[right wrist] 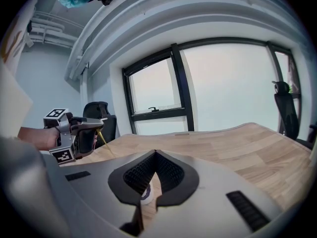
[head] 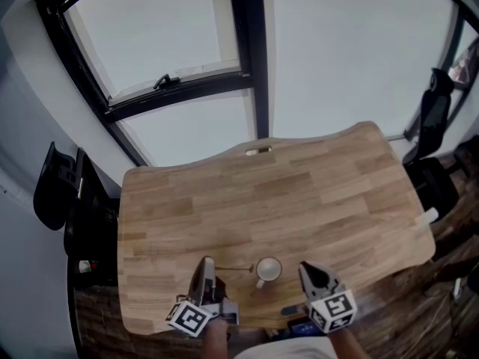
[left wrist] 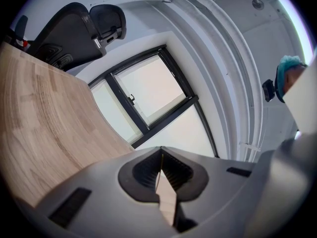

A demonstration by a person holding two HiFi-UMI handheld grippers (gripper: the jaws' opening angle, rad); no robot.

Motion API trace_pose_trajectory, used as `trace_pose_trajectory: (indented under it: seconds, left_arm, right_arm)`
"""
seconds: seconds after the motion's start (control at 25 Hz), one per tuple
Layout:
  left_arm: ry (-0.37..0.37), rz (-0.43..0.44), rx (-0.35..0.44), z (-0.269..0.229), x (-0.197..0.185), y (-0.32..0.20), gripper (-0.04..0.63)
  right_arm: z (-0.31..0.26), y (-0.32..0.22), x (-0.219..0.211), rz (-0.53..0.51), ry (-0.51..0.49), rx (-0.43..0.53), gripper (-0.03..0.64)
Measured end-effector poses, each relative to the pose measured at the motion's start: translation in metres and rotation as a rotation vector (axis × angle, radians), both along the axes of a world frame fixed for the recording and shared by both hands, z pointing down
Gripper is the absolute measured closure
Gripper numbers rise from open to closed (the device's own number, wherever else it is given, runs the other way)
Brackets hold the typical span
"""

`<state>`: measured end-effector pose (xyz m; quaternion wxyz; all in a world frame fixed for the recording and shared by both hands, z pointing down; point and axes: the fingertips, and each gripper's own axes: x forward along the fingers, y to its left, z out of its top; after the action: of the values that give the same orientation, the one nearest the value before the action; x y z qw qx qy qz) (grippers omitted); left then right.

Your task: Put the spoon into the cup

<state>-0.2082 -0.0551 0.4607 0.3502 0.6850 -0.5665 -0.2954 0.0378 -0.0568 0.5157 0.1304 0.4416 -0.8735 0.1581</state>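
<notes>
A white cup [head: 268, 269] stands near the front edge of the wooden table [head: 262, 193]. A thin gold spoon [head: 238, 268] reaches from my left gripper [head: 207, 263] towards the cup's left side. In the right gripper view the spoon [right wrist: 105, 142] sticks down out of the left gripper [right wrist: 99, 129], which is shut on it. The left gripper view shows only meeting jaw tips [left wrist: 161, 151], with the spoon hidden. My right gripper [head: 304, 266] hovers just right of the cup, shut and holding nothing. A bit of the cup [right wrist: 145, 193] shows below its jaws [right wrist: 156, 153].
Black office chairs [head: 60, 193] stand off the table's left side and another chair [head: 434, 118] at the right. A large window [head: 179, 81] with dark frames lies beyond the far edge. A small white item [head: 428, 215] sits at the table's right edge.
</notes>
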Motion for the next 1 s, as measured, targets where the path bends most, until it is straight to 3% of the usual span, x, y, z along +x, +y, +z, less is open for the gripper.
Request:
trace_pose_trajectory:
  seconds: [0.44, 1.0]
  left_arm:
    - [0.03, 0.002, -0.023, 0.008, 0.008, -0.006, 0.597]
    - [0.001, 0.008, -0.083, 0.027, 0.013, -0.01, 0.597]
  right_arm:
    - [0.009, -0.001, 0.008, 0.003, -0.005, -0.025, 0.62]
    - [0.018, -0.004, 0.021, 0.022, -0.003, -0.044, 0.62]
